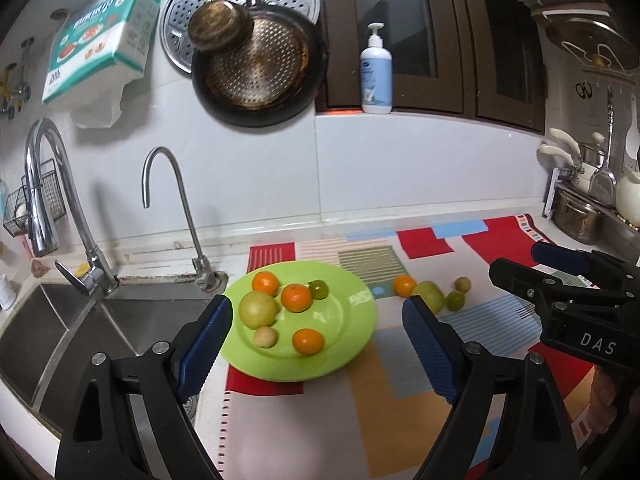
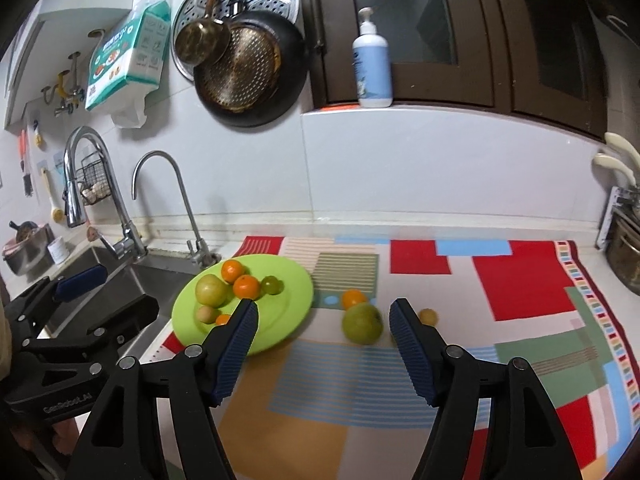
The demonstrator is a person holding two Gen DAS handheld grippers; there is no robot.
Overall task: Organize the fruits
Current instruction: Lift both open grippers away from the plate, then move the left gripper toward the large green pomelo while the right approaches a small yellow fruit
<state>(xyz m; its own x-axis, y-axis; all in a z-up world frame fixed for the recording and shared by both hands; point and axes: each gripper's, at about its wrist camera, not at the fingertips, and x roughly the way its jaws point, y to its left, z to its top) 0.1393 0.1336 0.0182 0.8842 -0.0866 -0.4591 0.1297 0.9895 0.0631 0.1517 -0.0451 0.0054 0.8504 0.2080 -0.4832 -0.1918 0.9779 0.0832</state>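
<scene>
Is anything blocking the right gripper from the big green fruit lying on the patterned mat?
Nothing visible: the right gripper stands open, and only bare mat lies before the big green fruit.

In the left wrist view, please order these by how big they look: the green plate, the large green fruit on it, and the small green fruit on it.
1. green plate, clearly the largest
2. large green fruit
3. small green fruit, the smallest; it lies slightly farther from the camera, but the gap in size is too plain for that to matter
</scene>
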